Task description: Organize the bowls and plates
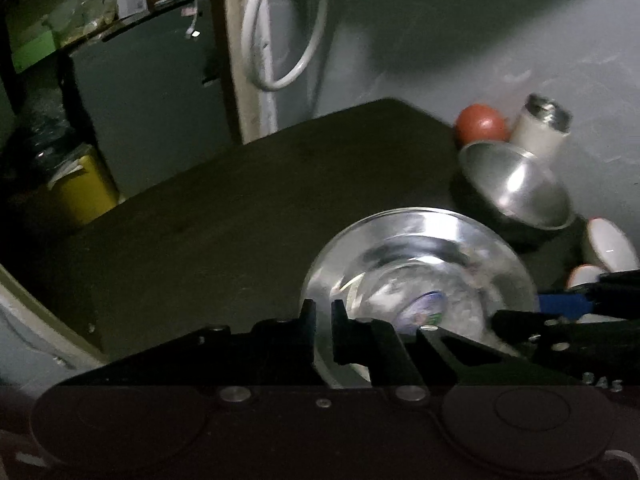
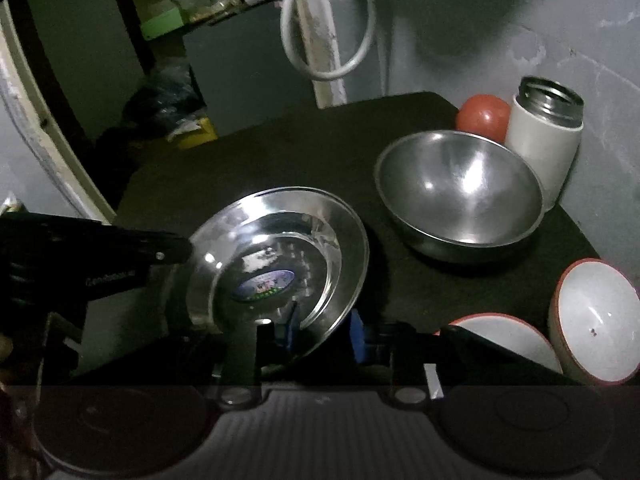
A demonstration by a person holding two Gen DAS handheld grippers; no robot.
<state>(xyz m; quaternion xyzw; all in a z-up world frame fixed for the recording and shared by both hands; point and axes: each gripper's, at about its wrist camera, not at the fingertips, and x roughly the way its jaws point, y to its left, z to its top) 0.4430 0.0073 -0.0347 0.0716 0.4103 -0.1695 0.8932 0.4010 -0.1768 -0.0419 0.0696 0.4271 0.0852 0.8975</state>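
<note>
plate: a shiny steel plate (image 2: 276, 268) with a sticker in its well sits lower centre of the right wrist view, tilted, its left edge raised off the dark table (image 2: 248, 160).
left gripper: the left gripper (image 1: 323, 322) has its two black fingers nearly together on the plate's near-left rim, which passes into the narrow gap; I judge it clamped on that rim (the dim light hides the actual contact).
right gripper: the right gripper (image 2: 316, 334) straddles the plate's near edge, with a blue-padded finger (image 2: 357, 338) just right of the rim and the other finger under the plate's lower edge; whether it is pinching cannot be told.
steel bowl: the deep steel bowl (image 2: 460, 196) stands upright in the right half of the frame, up and right of the plate, apart from it.
white bowls: two red-rimmed white bowls (image 2: 596, 316) lean at the lower right edge, nearer the right gripper than the left.
clutter: a white flask (image 2: 544, 140) and a red ball (image 2: 482, 116) crowd behind the steel bowl.
deciding relation: both grippers are at the plate's near rim, the left on its left side, the right on its lower right; any free table lies toward the upper left.
judgement: the plate looks mid-lift.
</note>
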